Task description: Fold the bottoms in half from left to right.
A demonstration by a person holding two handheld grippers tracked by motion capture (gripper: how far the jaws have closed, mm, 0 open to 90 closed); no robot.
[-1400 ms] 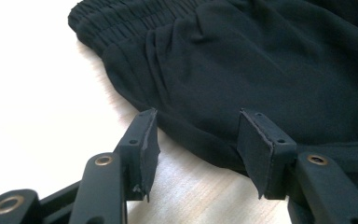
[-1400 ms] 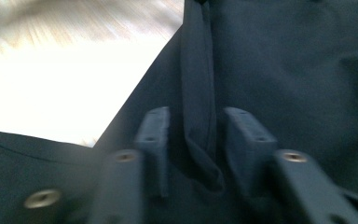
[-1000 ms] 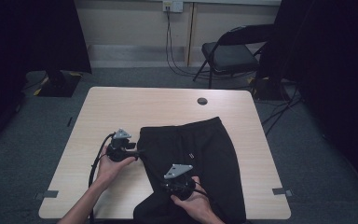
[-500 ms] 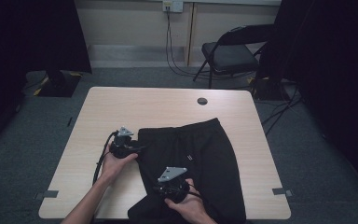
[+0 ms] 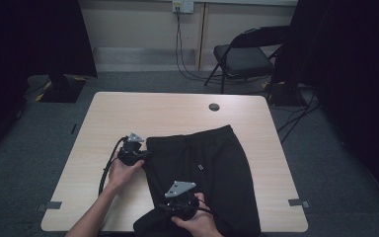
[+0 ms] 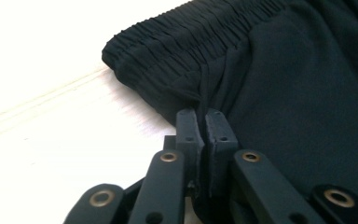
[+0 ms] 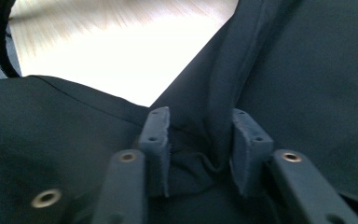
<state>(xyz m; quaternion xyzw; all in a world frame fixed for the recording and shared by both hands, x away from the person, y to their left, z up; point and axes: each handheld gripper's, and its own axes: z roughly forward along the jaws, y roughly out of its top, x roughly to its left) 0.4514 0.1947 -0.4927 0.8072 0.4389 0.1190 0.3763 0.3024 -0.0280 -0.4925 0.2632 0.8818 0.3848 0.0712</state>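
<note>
**Waistband pinched, hem fold let go**

Black shorts (image 5: 202, 173) spread flat on the near right part of the wooden table (image 5: 177, 113), waistband (image 6: 177, 42) facing the table's left, legs running towards the near edge. Left gripper (image 5: 143, 157) at the waistband's far corner, jaws having just closed, now pressed together on a thin pinch of fabric just below the gathered elastic, as seen in the left gripper view (image 6: 204, 122). Right gripper (image 5: 175, 207) low at the near edge, over a bunched part of a leg; jaws having just been opening, now standing partly apart with a raised fold of cloth (image 7: 214, 93) between them, pads looking loose rather than pressing.

By judgement, early in a folding or straightening job: one corner secured, garment mostly smooth at the far side, rumpled and hanging slightly over the near edge. Left to do, likely: a fresh grip for the right side, then lifting or folding. No fold completed so far
</note>
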